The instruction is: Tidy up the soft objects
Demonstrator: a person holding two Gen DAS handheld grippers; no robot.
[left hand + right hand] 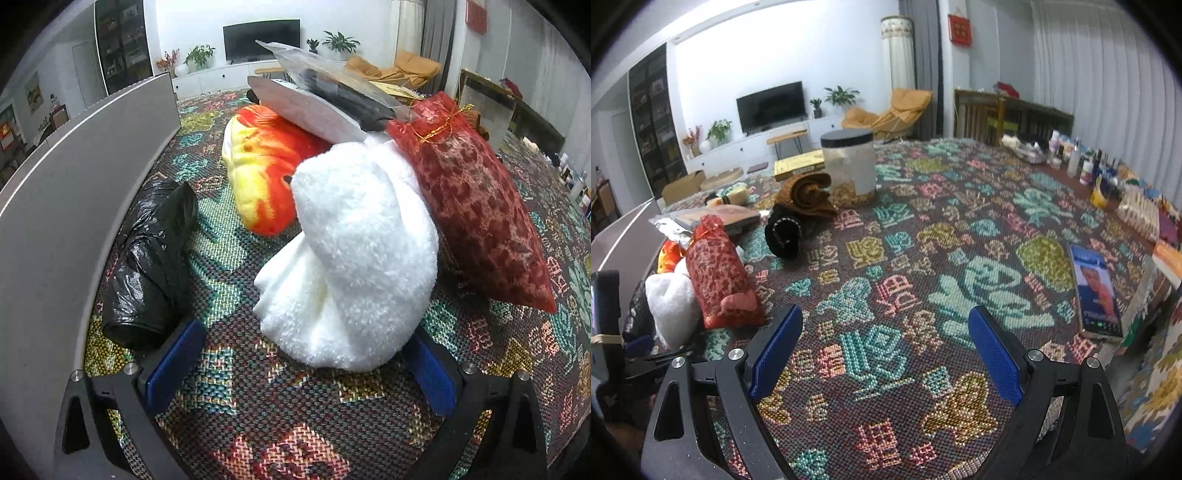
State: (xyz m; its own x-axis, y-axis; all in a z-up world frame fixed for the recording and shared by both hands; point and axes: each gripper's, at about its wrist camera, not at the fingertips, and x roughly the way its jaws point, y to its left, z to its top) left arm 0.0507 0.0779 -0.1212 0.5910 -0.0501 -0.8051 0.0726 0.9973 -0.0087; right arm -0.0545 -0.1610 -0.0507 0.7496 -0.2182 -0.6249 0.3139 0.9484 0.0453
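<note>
- Left gripper (303, 365) — jaws wide, straddling the fluffy white plush bundle (354, 258) at frame centre; red patterned mesh pouch (476, 206) leans against it.
- Right gripper (886, 350) — spread wide, empty, above the woven patterned tablecloth (923, 258).

Patterned tablecloth (923, 258), white towel (351, 258), phone (1095, 291)

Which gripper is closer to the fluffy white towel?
The left. The left gripper is open right in front of the white towel, its fingers on either side. The right gripper is open over bare tablecloth, with the towel off to its left.
</note>
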